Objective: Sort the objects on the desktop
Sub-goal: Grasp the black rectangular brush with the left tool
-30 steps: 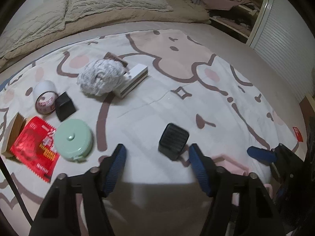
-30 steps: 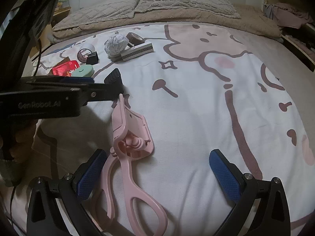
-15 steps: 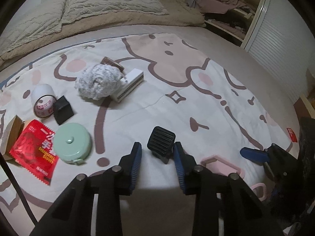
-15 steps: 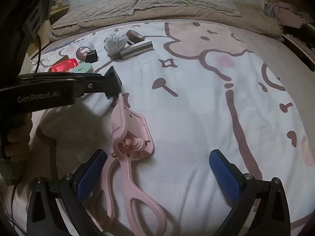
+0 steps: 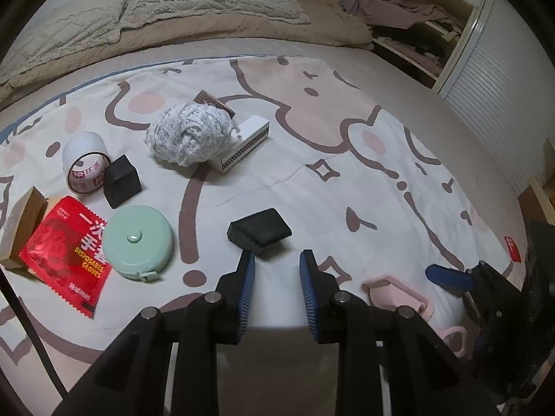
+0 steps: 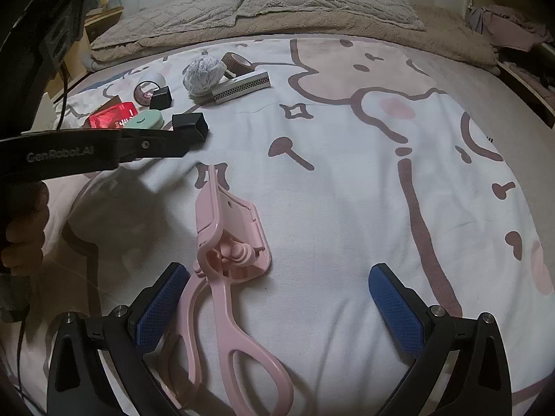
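Left gripper [image 5: 275, 260] of mine is closing with nothing yet between its jaws, the black box [image 5: 260, 230] just beyond its tips, right of the green case [image 5: 137, 239]; shutting short could nudge it away or catch only a corner.

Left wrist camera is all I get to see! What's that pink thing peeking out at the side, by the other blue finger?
Observer: It's a pink plastic tool with two loop handles like scissors, lying flat on the blanket.
Operator: Is the other gripper grabbing it?
Observer: No. The right gripper is wide open. The handles just run close by one finger.
Operator: And the brown bit behind the fluffy ball?
Observer: That's a roll of brown tape, lying right beside the fluffy ball.
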Motion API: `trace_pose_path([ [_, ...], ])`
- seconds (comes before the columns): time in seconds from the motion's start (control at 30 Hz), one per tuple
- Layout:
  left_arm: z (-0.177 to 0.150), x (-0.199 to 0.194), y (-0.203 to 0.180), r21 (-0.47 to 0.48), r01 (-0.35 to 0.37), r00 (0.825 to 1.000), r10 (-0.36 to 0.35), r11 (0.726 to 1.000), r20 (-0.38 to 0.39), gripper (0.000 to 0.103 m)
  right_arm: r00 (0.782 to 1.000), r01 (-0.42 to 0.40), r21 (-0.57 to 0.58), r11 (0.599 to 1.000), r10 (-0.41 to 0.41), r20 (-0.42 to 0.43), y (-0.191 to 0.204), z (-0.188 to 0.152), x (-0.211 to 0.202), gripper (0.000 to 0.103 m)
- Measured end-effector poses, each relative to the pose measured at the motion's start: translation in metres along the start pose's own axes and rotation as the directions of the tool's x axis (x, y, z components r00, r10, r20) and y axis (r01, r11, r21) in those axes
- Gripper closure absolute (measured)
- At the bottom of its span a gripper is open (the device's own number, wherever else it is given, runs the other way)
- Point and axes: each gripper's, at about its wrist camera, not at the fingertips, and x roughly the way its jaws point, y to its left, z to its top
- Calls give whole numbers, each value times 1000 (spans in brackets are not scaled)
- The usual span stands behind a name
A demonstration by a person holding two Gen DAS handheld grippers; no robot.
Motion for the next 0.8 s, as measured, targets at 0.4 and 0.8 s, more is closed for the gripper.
trace_pose_path([
  [0.4, 15, 10, 5, -85, -76, 997, 76, 993, 6, 70, 1000, 1, 0, 1000, -1, 0, 0, 0, 0, 0],
  [0.8, 12, -4, 11, -68, -70, 996, 73, 995, 44, 76, 1000, 3, -2, 1000, -3, -1, 0, -1, -1, 0],
])
